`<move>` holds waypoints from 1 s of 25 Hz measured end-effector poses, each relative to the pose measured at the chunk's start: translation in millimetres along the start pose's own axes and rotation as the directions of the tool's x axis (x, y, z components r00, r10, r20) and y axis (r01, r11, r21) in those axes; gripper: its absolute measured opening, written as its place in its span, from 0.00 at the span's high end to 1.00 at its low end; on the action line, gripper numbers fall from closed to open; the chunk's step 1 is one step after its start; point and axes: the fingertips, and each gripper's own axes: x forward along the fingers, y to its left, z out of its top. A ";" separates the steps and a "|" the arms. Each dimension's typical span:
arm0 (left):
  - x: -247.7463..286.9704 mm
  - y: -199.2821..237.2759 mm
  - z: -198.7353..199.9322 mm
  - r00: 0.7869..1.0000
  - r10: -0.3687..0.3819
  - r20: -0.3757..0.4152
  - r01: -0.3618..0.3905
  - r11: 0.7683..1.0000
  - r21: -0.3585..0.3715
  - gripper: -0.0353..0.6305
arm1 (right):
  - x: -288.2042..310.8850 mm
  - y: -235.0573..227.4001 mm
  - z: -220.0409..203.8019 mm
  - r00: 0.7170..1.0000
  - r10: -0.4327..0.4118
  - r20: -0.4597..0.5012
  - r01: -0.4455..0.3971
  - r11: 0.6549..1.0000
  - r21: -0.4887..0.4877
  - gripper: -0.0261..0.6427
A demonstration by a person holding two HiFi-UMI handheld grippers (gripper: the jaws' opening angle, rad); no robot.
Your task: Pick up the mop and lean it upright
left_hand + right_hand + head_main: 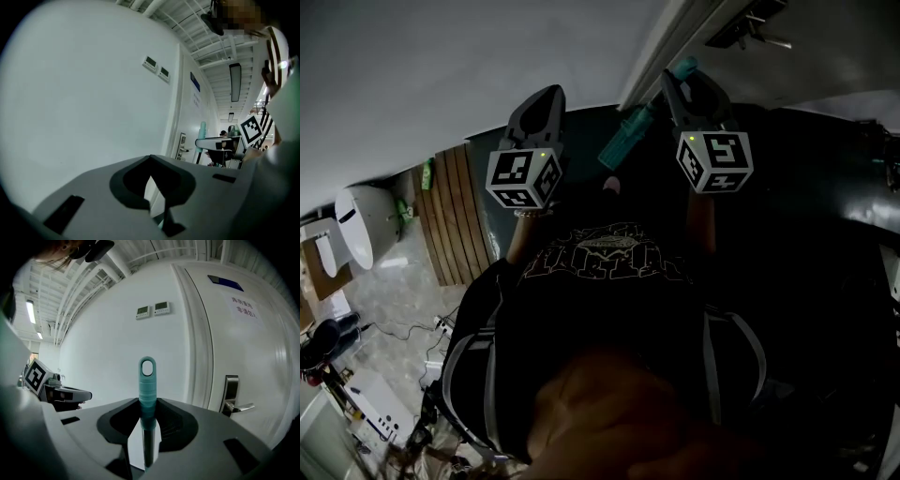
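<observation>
Holding mop handle [147,380], teal loop end uppermost, clamped between the jaws of right gripper [148,425] near white wall [93,348]; left gripper [155,187] drawn together on nothing, spare; advised: tip top gently onto wall, loosen only once steady.

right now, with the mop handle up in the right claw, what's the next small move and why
Probably ease the mop handle forward until its top rests on the white wall left of the door, before letting go. The right claw is shut on it near its top end, it stands about upright, and its top seems to lean on nothing yet.
</observation>
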 end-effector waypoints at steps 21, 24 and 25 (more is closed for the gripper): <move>-72.5 148.0 35.9 0.996 0.076 0.055 -0.076 0.997 -0.003 0.88 | 100.6 158.4 41.9 0.984 0.165 0.073 -0.170 0.984 0.060 0.78; -72.7 154.7 35.0 0.996 0.080 0.046 -0.080 0.997 0.001 0.88 | 106.4 168.1 42.2 0.980 0.186 0.067 -0.189 0.981 0.051 0.78; -73.7 156.9 34.7 0.996 0.081 0.044 -0.081 0.997 0.000 0.88 | 107.8 171.8 43.1 0.979 0.191 0.065 -0.194 0.980 0.047 0.78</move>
